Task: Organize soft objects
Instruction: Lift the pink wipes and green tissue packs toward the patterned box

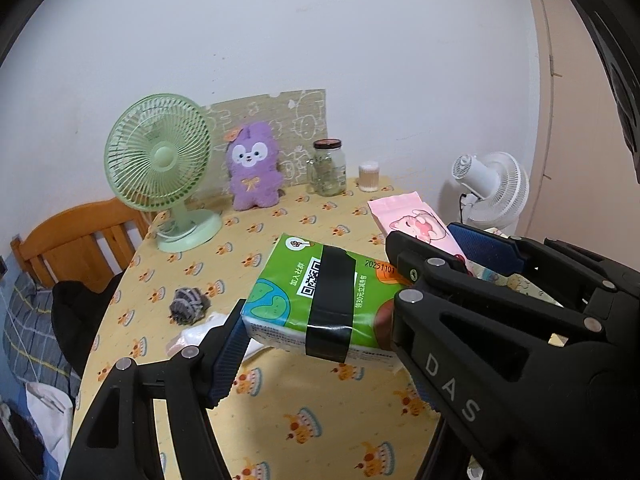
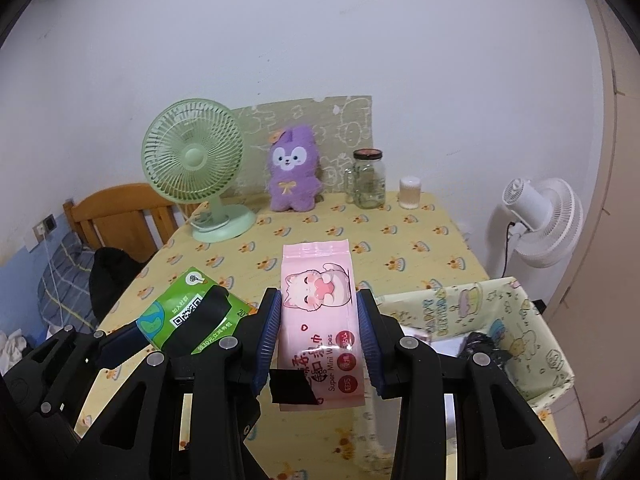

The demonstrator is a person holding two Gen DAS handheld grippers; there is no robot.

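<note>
Far left on the surface (image 1: 280, 420): green desk fan (image 1: 160, 160), rigid, not a task item. Near left, a small grey knitted ball (image 1: 188, 305) lies on the cloth, and just beside it a whitish soft wad (image 1: 188, 338), half hidden by the tool finger; both look light and squashy, pinch across the middle.

Left tool (image 1: 320, 344) pinches the green tissue pack (image 1: 320, 300) across its long ends, held up off the surface, tilted. Pack is light, soft, film-wrapped so likely slippery; black tape band round the middle. Grip on the ends looks ok, but it will likely dent if squeezed hard.

Purple plush toy (image 2: 294, 176) stands far centre against the patterned board, upright. Very soft and light; grab round the body, not the ears.

Right tool (image 2: 318, 344) is closed on the pink wipes pack (image 2: 318, 312) across its narrow width, blue pads touching both side edges, pack raised and pointing away. Wet wipes, so probably heavier than the tissues and floppy at the free far end; glossy film, could slide.

Glass jar (image 2: 368, 178) and small cotton-swab tub (image 2: 410, 192) sit far right, hard and fragile, leave them.

Near right: fabric storage bin (image 2: 532, 344) with soft sides, something dark inside, can't tell what. Likely the drop spot.
</note>
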